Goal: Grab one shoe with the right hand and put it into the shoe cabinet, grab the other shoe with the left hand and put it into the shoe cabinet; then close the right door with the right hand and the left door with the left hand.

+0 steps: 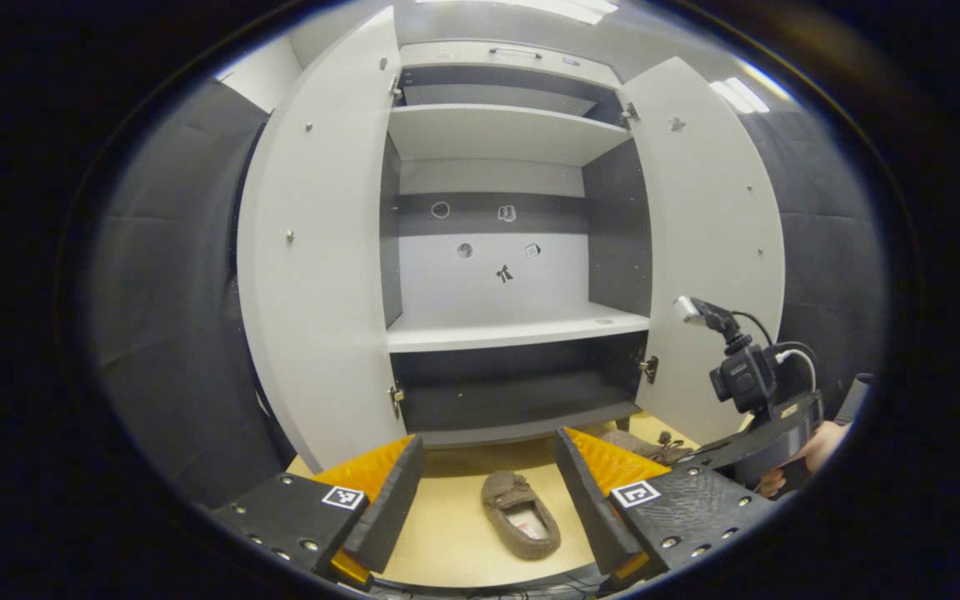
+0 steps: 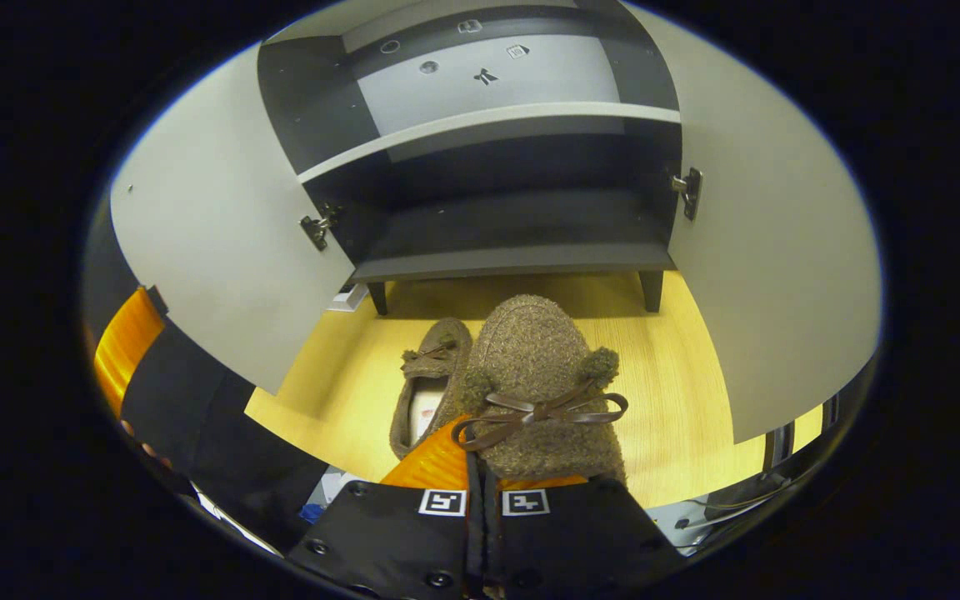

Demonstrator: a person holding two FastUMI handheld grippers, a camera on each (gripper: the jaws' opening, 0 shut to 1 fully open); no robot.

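Shoes (image 2: 542, 375) seen as fuzzy, rough cloth; cabinet (image 1: 505, 133) panels smooth, matt; hinge (image 2: 688, 192) metal; floor (image 2: 672, 400) wood-grained.

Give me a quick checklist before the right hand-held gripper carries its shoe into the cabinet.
1. Grip: right hand-held gripper is closed on the held shoe, fingers pinching its rear edge: ok.
2. Doors: left door and right door both stand open: ok.
3. Bottom shelf looks bare, room for the shoe: ok.
4. Path: nothing visible between the held shoe and the cabinet opening: ok.
5. Second shoe lies on the floor before the open left hand-held gripper, not yet grabbed: ok.
6. Grip firmness for the lift: cannot tell.
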